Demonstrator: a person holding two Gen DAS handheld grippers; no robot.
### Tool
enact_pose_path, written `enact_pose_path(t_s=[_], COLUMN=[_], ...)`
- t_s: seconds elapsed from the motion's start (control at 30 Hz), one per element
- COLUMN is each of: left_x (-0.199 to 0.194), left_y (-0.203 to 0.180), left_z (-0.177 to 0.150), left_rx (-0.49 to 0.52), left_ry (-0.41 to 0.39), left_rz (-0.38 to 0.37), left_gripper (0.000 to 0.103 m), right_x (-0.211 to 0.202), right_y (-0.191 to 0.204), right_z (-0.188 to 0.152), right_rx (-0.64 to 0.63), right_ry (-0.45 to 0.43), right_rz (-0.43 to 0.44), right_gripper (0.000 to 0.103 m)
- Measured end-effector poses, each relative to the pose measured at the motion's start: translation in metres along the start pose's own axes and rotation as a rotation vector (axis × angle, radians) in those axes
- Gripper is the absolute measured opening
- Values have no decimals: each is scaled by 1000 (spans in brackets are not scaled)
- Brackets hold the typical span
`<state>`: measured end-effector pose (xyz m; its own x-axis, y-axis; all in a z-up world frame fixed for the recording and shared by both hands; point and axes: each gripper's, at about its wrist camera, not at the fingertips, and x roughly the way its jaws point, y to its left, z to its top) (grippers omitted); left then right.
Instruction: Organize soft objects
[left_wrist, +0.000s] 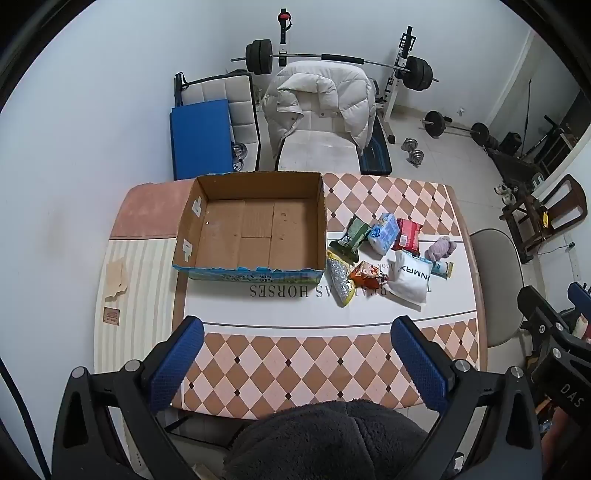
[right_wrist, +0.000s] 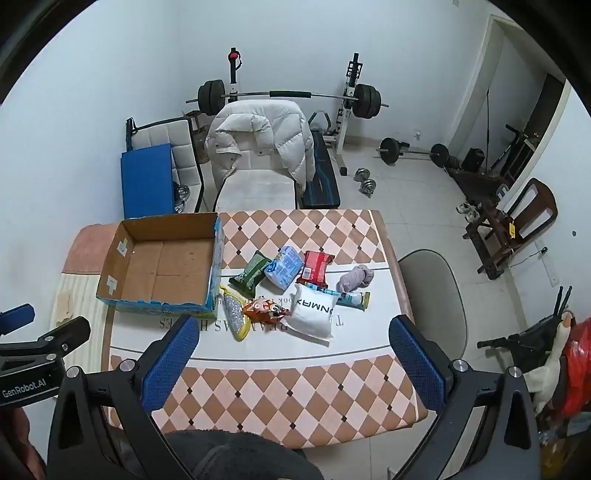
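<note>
The left gripper (left_wrist: 297, 338) and the right gripper (right_wrist: 293, 338) are held fully open above the near table edge, with nothing between their jaws. The soft packets, among them a white pouch (right_wrist: 312, 317) and a blue packet (right_wrist: 284, 267), are clustered just beside the empty cardboard box (right_wrist: 122, 293). No item has yet been boxed; a descent onto one packet is judged to be required next.
</note>
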<state>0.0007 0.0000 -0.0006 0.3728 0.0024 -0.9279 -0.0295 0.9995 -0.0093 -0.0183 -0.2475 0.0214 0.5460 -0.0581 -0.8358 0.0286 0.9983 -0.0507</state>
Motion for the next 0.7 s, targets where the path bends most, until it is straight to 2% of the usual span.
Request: enact_pose_path(t_s=[0.7], left_x=[-12], left_y=[3], left_z=[6], left_rx=[-1], left_ry=[-40], left_rz=[9], left_gripper=[103], right_x=[-5], right_y=[0], right_z=[1], right_rx=[-3], right_ry=[-19], right_rz=[12], right_gripper=[103])
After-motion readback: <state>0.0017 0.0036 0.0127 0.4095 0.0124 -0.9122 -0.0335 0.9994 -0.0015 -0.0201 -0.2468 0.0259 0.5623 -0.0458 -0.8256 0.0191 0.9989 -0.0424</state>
